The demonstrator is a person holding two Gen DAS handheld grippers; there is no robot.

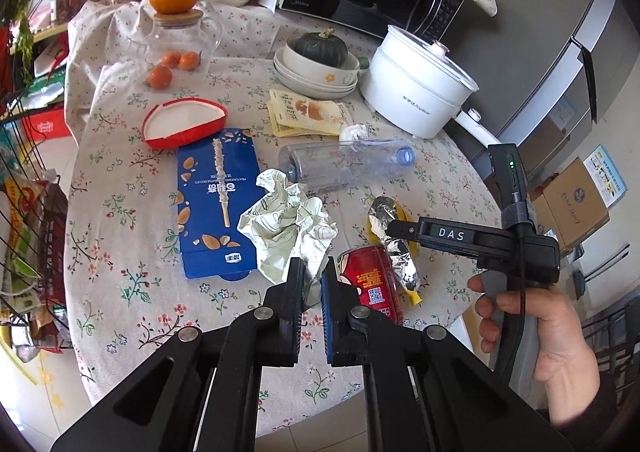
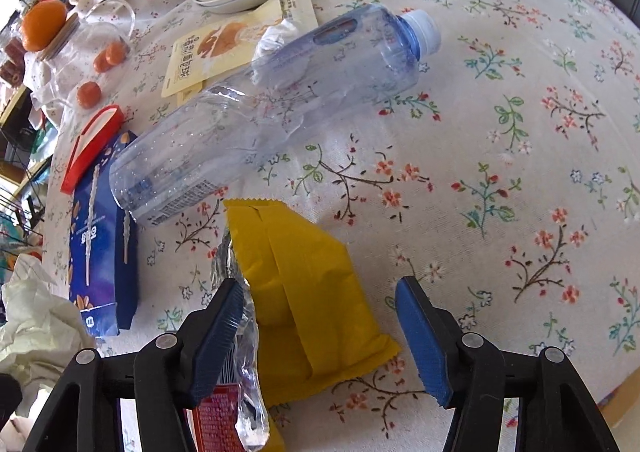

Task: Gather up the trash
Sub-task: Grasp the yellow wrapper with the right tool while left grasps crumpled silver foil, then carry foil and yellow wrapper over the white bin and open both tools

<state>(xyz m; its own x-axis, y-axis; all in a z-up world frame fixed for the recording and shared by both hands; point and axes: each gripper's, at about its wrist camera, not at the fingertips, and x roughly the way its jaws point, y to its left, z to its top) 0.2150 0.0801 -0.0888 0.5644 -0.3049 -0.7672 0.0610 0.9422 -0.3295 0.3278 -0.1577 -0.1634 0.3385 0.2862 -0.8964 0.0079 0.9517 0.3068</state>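
Right claw [image 2: 320, 336] hangs over the yellow wrapper [image 2: 308, 292] with its jaws well apart; the wrapper lies between the two blue pads and neither pad visibly presses on it. That wrapper is a flat packet on the counter [image 2: 520, 132], its long axis running from the serrated far edge, near the base of the clear plastic bottle [image 2: 272, 108], down toward the claw and under it. The jaws stand across that axis, so a closing move would take the packet by its two long sides. A crinkled silver foil strip [image 2: 244, 332] lies along the wrapper's left edge, right against the left pad, and it may get pinched together with the packet. A red can [image 2: 212, 424] sits just below that pad, partly hidden.

The left claw [image 1: 311, 292] is nearly closed and holds a fold of the crumpled white paper [image 1: 288, 224]; that paper bunches up from the pads, just beside the flat blue snack box [image 1: 214, 204]. From this view the right claw's black body [image 1: 472, 244] reaches over the foil and yellow packet, with a hand [image 1: 536, 332] gripping its handle.

So the right hand is plainly the nearer one for the wrapper, while the left is already occupied. The bottle lies farther off, its cap end pointing away to the right, well beyond either claw.
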